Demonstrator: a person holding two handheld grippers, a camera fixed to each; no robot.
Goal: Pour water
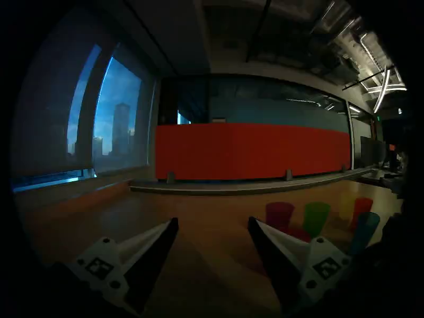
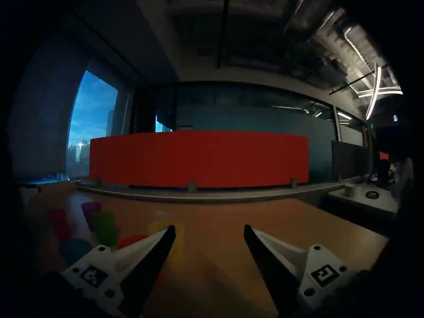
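You held the left gripper (image 1: 212, 220) level, its two fingers coming into the left gripper view from about 7 and 5 o'clock and tapering toward 12, tips spread well apart. Each white finger (image 1: 139, 248) had a dark inner face and carried a black square marker (image 1: 99, 267) near its base. Your right gripper (image 2: 209, 228) sat in the same pose in the right gripper view: fingers (image 2: 281, 254) rising from 7 and 5 o'clock, pointing toward 12, jaws wide, tips level with each other.
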